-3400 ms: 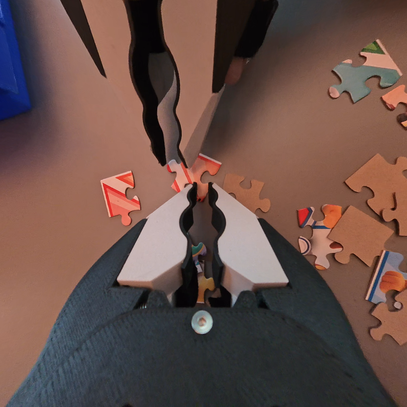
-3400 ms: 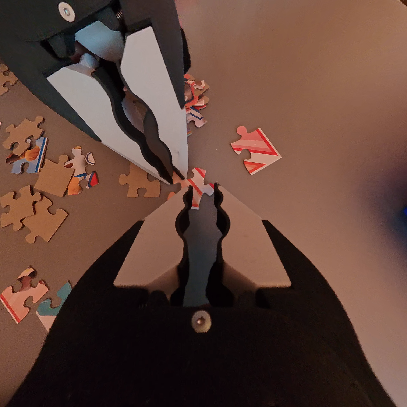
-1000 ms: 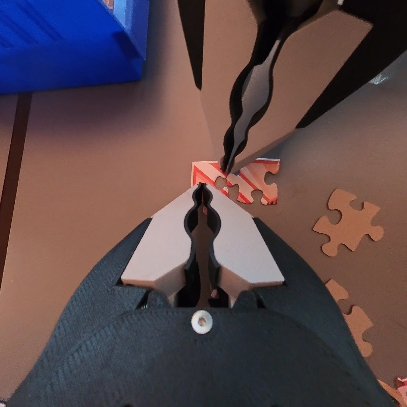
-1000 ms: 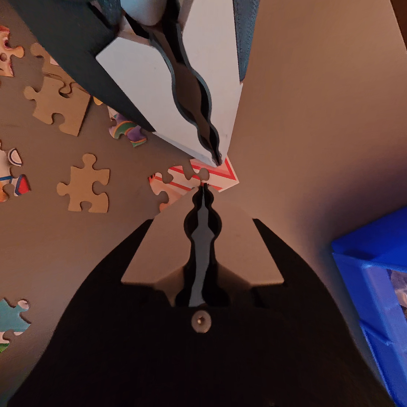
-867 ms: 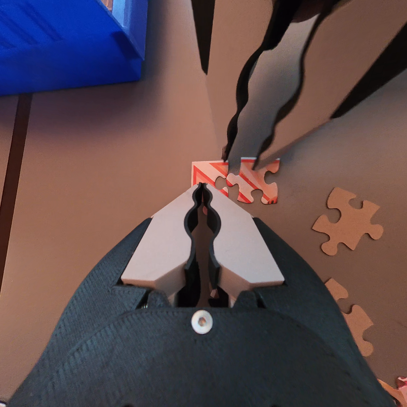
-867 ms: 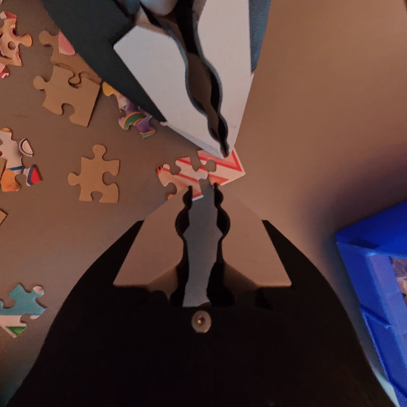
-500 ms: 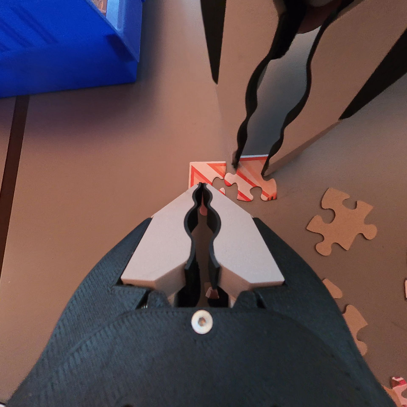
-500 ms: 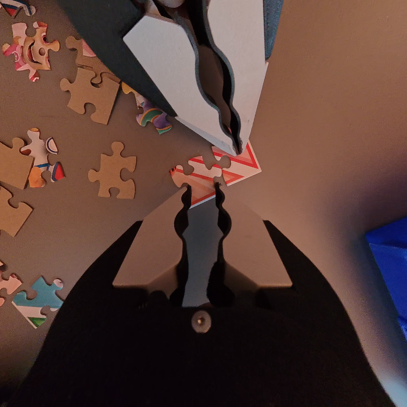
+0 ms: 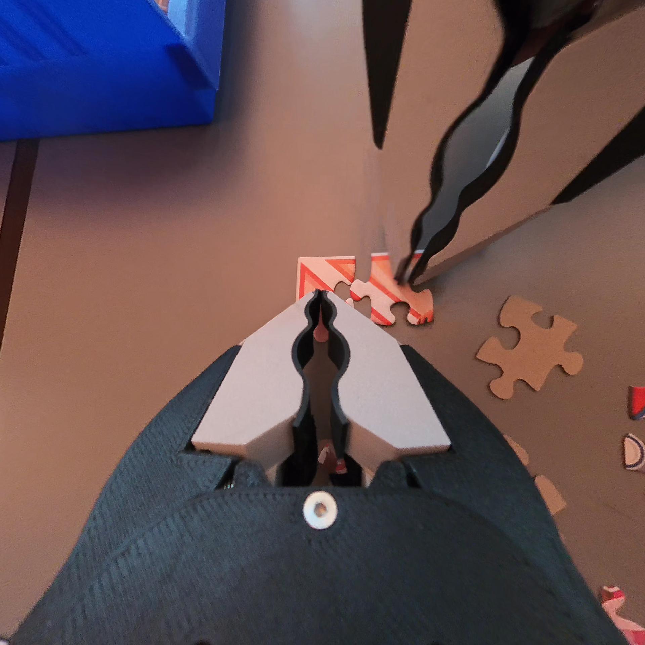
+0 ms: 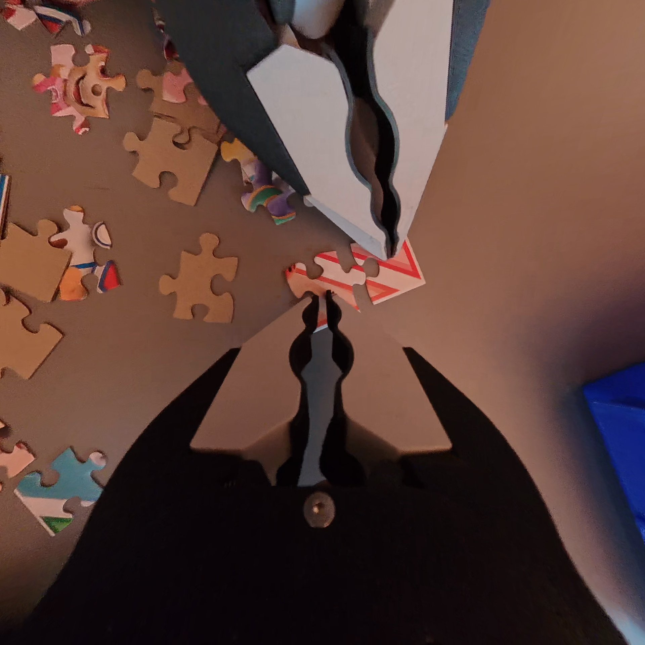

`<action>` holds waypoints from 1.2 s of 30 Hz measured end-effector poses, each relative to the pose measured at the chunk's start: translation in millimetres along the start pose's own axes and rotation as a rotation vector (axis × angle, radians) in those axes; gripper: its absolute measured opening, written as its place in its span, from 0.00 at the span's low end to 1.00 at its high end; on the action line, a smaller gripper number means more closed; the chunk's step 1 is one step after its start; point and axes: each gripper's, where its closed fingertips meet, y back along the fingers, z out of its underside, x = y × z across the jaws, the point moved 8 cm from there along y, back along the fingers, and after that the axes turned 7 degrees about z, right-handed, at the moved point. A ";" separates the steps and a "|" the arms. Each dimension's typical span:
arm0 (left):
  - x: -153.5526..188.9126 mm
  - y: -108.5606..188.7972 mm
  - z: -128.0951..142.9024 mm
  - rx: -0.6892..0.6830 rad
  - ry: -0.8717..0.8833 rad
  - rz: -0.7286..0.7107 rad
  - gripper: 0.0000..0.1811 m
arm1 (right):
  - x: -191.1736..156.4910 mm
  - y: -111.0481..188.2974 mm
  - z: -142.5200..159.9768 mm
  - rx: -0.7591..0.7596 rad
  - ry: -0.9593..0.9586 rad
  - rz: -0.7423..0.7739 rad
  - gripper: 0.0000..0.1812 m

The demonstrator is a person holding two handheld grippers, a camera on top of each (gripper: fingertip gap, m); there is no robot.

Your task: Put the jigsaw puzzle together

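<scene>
Both jaws are sitting pinched together: the left gripper (image 9: 320,295) is pressing its tips on the corner piece (image 9: 323,275), the right gripper (image 10: 323,296) on the striped piece (image 10: 328,277). These two are lying on the worktop (image 9: 157,261), knob nearly (not fully) seated. Next, sliding them together squarely without lifting.

Your left gripper (image 9: 320,292) points steeply down, its jaws pressed together at the tips. Your right gripper (image 10: 323,295) faces it from the opposite side, tips close to your left's, its jaws nearly closed.
</scene>
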 end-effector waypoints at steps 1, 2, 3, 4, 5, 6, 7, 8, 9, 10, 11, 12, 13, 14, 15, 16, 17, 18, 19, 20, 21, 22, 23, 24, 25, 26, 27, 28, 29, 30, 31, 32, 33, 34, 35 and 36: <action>0.0 0.5 0.5 -0.001 0.002 0.004 0.00 | -1.5 -0.4 -1.1 -0.004 0.010 0.009 0.00; 0.2 0.8 0.8 0.000 0.004 0.006 0.00 | -2.2 -1.6 -1.2 -0.016 0.017 0.019 0.00; 0.4 0.9 0.9 0.000 0.004 0.006 0.00 | -2.8 -2.2 -1.4 -0.019 0.020 0.020 0.00; 0.7 1.0 0.9 -0.001 0.005 0.005 0.00 | -3.3 -2.2 -1.6 -0.021 0.019 0.020 0.00; 1.0 1.0 0.9 -0.002 0.006 0.004 0.00 | -3.9 -1.7 -1.6 -0.024 0.021 0.023 0.00; 1.3 1.0 1.0 -0.002 0.006 0.001 0.00 | -5.4 -0.2 -2.1 -0.022 0.024 0.019 0.02; 1.4 1.0 1.0 0.000 0.007 0.000 0.00 | -7.3 1.8 -3.2 -0.015 0.029 0.016 0.06; 1.5 1.0 1.3 0.002 0.010 0.000 0.00 | -9.1 3.7 -4.7 -0.007 0.037 0.016 0.09; 1.3 0.9 1.4 0.005 0.014 0.003 0.00 | -10.9 4.4 -6.2 0.001 0.044 0.015 0.12; 1.3 1.0 1.5 0.007 0.020 0.007 0.00 | -13.1 3.5 -7.1 0.006 0.050 0.007 0.14; 1.4 1.0 1.4 0.008 0.023 0.010 0.00 | -14.5 1.2 -6.9 -0.003 0.056 0.006 0.17; 1.5 0.9 1.3 0.007 0.023 0.010 0.00 | -15.6 -1.6 -5.9 -0.019 0.061 0.004 0.17; 1.7 0.9 1.2 0.005 0.023 0.009 0.00 | -16.6 -3.3 -6.0 -0.018 0.062 -0.002 0.14; 1.9 0.8 1.0 0.004 0.023 0.008 0.00 | -17.1 -3.7 -6.5 -0.007 0.060 -0.005 0.11; 2.3 0.8 0.9 0.004 0.022 0.008 0.00 | -16.9 -4.3 -6.1 -0.007 0.063 0.000 0.10; 2.6 0.6 0.9 0.005 0.022 0.010 0.00 | -16.8 -4.3 -6.1 -0.005 0.068 0.004 0.10; 3.1 0.5 0.9 0.009 0.024 0.014 0.00 | -17.2 -4.4 -6.3 -0.002 0.077 0.008 0.10; 3.6 0.3 0.9 0.014 0.027 0.020 0.00 | -17.5 -4.5 -7.0 0.000 0.088 0.014 0.09; 3.9 0.0 0.8 0.018 0.028 0.023 0.00 | -17.6 -4.9 -7.9 0.002 0.101 0.025 0.10; 4.1 -0.1 0.9 0.020 0.029 0.023 0.00 | -18.0 -5.4 -8.8 0.006 0.111 0.028 0.10; 4.2 -0.1 0.9 0.020 0.029 0.024 0.00 | -18.7 -6.2 -9.5 0.013 0.116 0.020 0.09; 4.3 -0.1 0.9 0.020 0.029 0.024 0.00 | -18.8 -6.9 -9.8 0.021 0.114 0.011 0.09; 4.3 -0.1 0.8 0.020 0.029 0.024 0.00 | -18.5 -7.3 -9.8 0.027 0.110 0.001 0.08; 4.3 0.0 0.7 0.019 0.028 0.024 0.00 | -18.2 -7.5 -9.2 0.031 0.103 -0.014 0.08; 4.4 0.0 0.7 0.019 0.028 0.024 0.00 | -18.0 -7.8 -8.5 0.037 0.094 -0.029 0.05; 4.5 0.0 0.7 0.018 0.028 0.024 0.00 | -17.5 -7.9 -7.8 0.044 0.085 -0.038 0.05; 4.7 -0.1 0.6 0.018 0.028 0.023 0.00 | -17.0 -8.0 -7.4 0.048 0.077 -0.044 0.05; 5.0 0.0 0.6 0.018 0.028 0.023 0.00 | -16.7 -8.0 -7.1 0.052 0.070 -0.049 0.04; 5.4 -0.1 0.6 0.018 0.028 0.025 0.00 | -16.6 -7.9 -6.8 0.057 0.067 -0.052 0.04; 5.6 0.0 0.6 0.018 0.028 0.024 0.00 | -16.9 -7.8 -6.5 0.061 0.069 -0.050 0.04; 5.7 0.0 0.6 0.019 0.029 0.023 0.00 | -17.6 -7.4 -6.2 0.064 0.075 -0.045 0.04; 5.8 -0.1 0.7 0.020 0.030 0.022 0.00 | -19.3 -7.0 -6.4 0.065 0.087 -0.043 0.04; 6.0 0.0 0.8 0.021 0.031 0.023 0.00 | -21.7 -6.5 -6.9 0.067 0.105 -0.045 0.00; 6.0 0.1 1.0 0.023 0.033 0.024 0.00 | -23.1 -6.6 -7.5 0.066 0.119 -0.023 0.00; 5.9 0.2 1.2 0.025 0.035 0.025 0.00 | -24.9 -6.7 -7.7 0.067 0.131 -0.008 0.00; 5.8 0.2 1.3 0.027 0.036 0.027 0.00 | -26.1 -6.6 -7.7 0.069 0.134 0.001 0.00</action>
